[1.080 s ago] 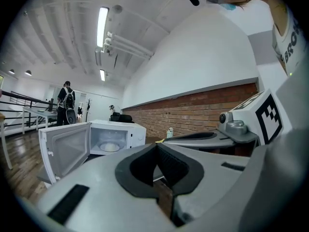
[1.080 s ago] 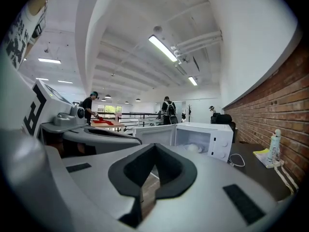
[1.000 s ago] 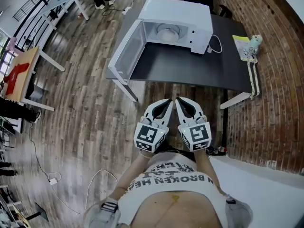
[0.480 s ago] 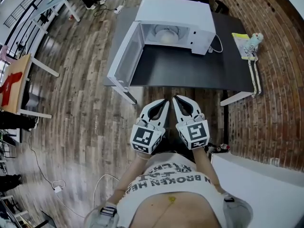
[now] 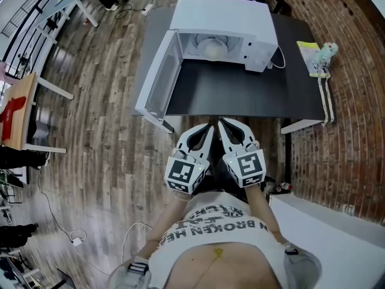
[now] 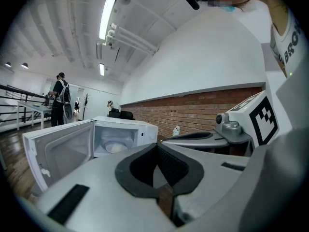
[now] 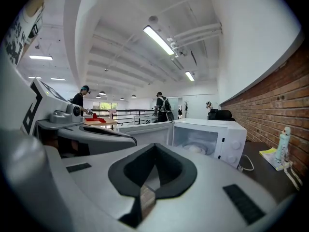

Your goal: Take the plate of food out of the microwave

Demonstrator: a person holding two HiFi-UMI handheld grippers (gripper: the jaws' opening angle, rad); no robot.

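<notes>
While both grippers sit side by side at the lower centre of the head view, close to my torso, neither one carries anything. My left gripper (image 5: 207, 127) has its jaws closed tip to tip, with nothing between them; only the oval gap behind the tips is left. My right gripper (image 5: 221, 123) is in the same condition: jaws together, empty. Their tips point toward the top of the frame and lie just below the near edge of the black table (image 5: 240, 92).

At the upper centre of the head view the white microwave (image 5: 225, 14) stands on that table. Its door (image 5: 157, 77) is swung fully open toward the left of the frame. The plate of food (image 5: 212, 46) rests inside the cavity, a pale mound on a light dish, well apart from both grippers. Each gripper view shows the open cavity and the plate beyond the closed jaw tips.

A brick wall (image 5: 355, 131) fills the right side of the head view.
</notes>
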